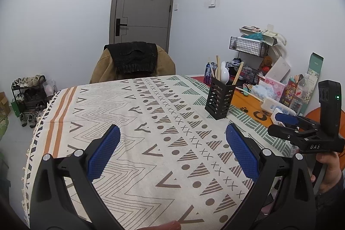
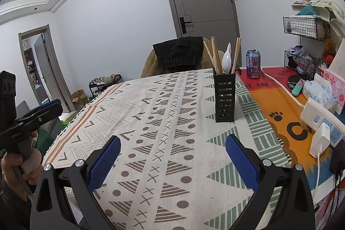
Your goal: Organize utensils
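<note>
A black slotted utensil holder point(image 1: 218, 99) stands upright on the patterned tablecloth point(image 1: 138, 122), far right of centre; it also shows in the right wrist view point(image 2: 225, 97). It holds several wooden chopsticks point(image 2: 215, 55) and a white spoon point(image 2: 226, 60). My left gripper point(image 1: 172, 150) is open and empty, low over the cloth, well short of the holder. My right gripper point(image 2: 172, 154) is open and empty, also short of the holder. The right gripper shows at the right edge of the left wrist view point(image 1: 286, 122); the left gripper shows at the left of the right wrist view point(image 2: 46, 110).
A drink can point(image 2: 253, 64), a white power strip point(image 2: 319, 120) with a plugged charger point(image 2: 321, 139), tissue packs point(image 2: 321, 92) and wire baskets point(image 2: 304, 25) crowd the right side. A chair draped with jackets point(image 1: 133, 61) stands behind the table. A shoe rack point(image 1: 28, 96) is at the left.
</note>
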The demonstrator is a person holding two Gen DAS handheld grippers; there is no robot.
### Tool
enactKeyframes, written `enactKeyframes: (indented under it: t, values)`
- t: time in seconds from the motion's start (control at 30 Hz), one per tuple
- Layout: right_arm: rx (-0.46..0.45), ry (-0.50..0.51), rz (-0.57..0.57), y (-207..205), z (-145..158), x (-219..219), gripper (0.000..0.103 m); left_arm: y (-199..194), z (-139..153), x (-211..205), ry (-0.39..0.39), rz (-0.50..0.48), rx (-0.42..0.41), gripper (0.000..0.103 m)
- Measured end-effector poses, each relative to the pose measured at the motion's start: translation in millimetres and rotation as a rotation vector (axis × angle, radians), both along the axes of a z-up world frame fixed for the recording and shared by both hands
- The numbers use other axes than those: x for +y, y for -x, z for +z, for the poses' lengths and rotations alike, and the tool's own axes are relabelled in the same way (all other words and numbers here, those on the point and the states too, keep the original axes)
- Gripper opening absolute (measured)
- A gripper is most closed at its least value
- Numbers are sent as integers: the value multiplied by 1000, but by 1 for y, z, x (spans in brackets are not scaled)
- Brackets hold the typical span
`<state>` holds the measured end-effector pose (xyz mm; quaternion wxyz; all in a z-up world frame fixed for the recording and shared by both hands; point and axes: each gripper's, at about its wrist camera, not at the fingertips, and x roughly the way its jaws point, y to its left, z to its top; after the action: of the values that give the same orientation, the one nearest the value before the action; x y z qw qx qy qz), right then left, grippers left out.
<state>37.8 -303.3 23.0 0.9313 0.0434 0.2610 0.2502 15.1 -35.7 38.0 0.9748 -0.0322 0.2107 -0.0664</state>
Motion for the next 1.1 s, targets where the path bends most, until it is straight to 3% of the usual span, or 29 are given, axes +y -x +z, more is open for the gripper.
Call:
enactKeyframes:
  t: [1.1]
  values:
    - [1,0,-2,-2,-5,-3,96,4,-1,3,1,38,-19,98]
